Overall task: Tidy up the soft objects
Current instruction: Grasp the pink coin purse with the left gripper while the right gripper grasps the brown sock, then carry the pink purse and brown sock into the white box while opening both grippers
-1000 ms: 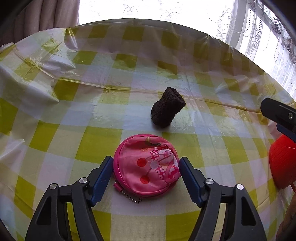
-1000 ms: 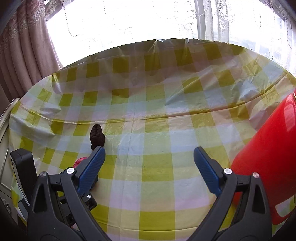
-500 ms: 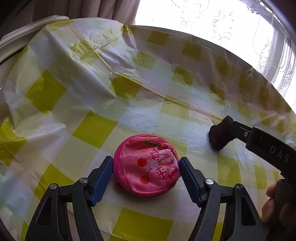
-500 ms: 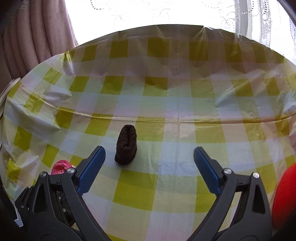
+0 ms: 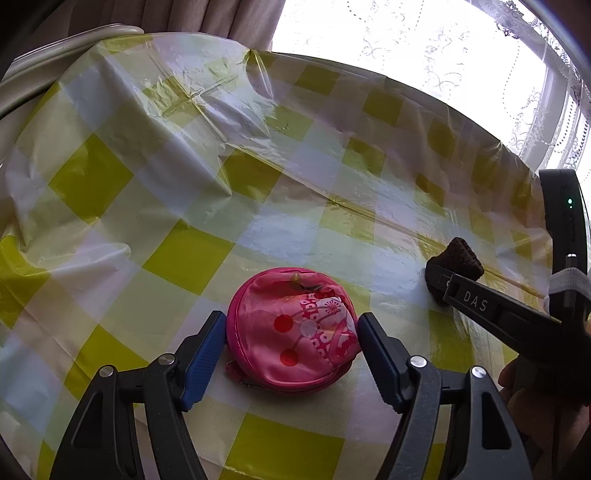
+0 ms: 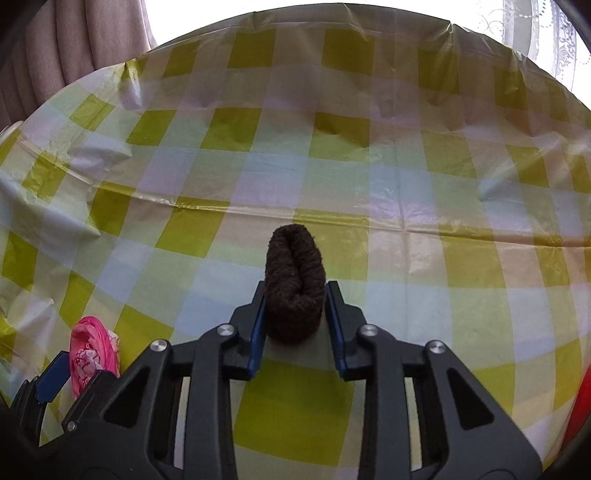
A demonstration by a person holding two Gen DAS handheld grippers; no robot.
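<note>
A round pink pouch (image 5: 295, 332) with cherry print lies on the yellow-checked tablecloth (image 5: 184, 258). My left gripper (image 5: 291, 328) has its blue pads pressed against both sides of it. To its right sits a dark brown knitted sock (image 5: 461, 254), folded into a thick roll. The right wrist view shows that sock (image 6: 295, 284) squeezed between the pads of my right gripper (image 6: 295, 295), low on the cloth. The pouch (image 6: 92, 350) also shows edge-on at the lower left of that view. A hand holds the right gripper's handle at the right edge of the left wrist view.
A red plastic container (image 6: 581, 410) shows at the far right edge of the right wrist view. The crinkled cloth hangs over the table's far edge, with curtains (image 5: 207, 18) and a bright window (image 5: 406, 44) behind it.
My right gripper came down to the left over the brown sock and shut on it. My left gripper carried the pink pouch leftward away from the sock, then held still.
</note>
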